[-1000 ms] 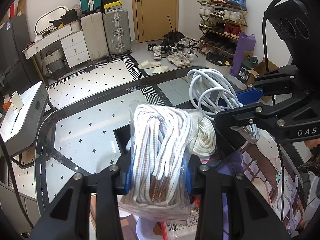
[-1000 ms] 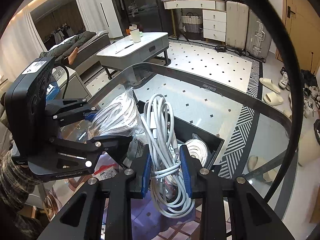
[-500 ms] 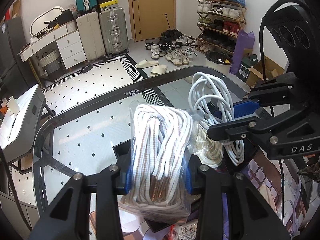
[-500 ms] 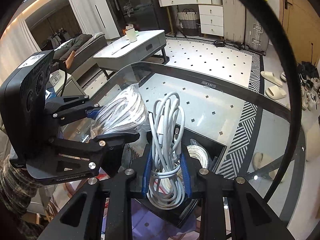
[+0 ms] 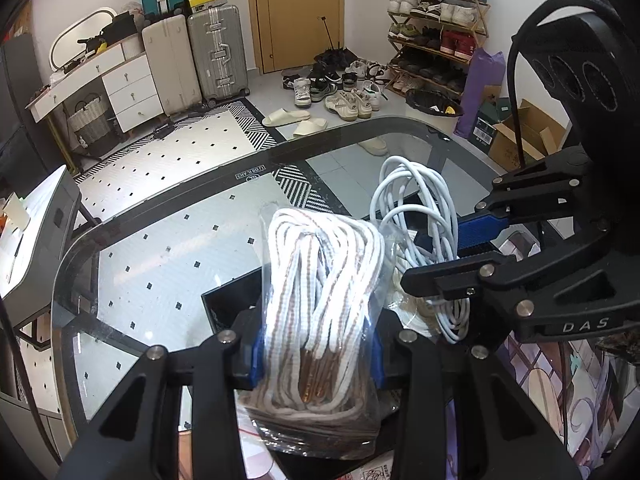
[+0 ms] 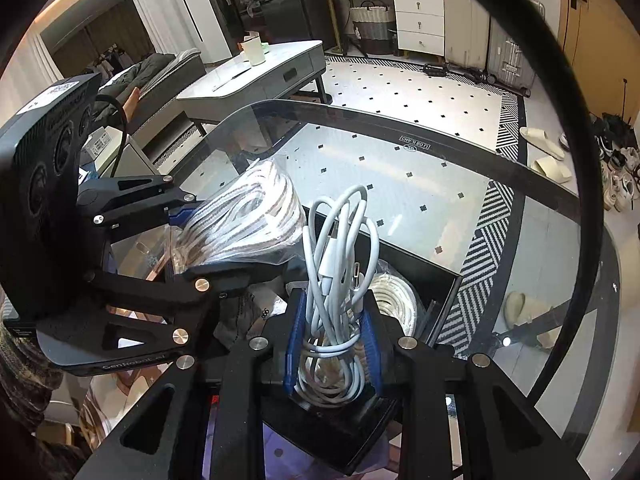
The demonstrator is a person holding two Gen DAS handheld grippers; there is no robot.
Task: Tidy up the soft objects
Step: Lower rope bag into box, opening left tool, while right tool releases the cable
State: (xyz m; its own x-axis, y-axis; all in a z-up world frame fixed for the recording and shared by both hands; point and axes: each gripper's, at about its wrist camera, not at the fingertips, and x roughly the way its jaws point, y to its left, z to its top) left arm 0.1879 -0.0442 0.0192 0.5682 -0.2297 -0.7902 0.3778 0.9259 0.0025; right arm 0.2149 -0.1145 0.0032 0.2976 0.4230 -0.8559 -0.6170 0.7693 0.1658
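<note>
My left gripper (image 5: 316, 360) is shut on a clear bag of white shoelaces (image 5: 320, 292), held above a black box (image 5: 228, 304) on the glass table. The bag also shows in the right wrist view (image 6: 244, 216). My right gripper (image 6: 332, 348) is shut on a coil of white charging cable (image 6: 340, 280), held over the black box (image 6: 436, 284). The cable also shows in the left wrist view (image 5: 424, 216), just right of the shoelace bag. A coiled cream cord (image 6: 394, 304) lies inside the box.
The glass table (image 5: 160, 248) has a dark curved rim. A printed mat (image 5: 560, 380) lies at its near right. Beyond the table are a white side table (image 6: 256, 76), suitcases (image 5: 216, 56), a shoe rack (image 5: 436, 20) and shoes on the floor.
Both grippers have lifted and drawn back with their loads. The cable coil has moved lower and closer to the shoelace bag, now over the black box.
</note>
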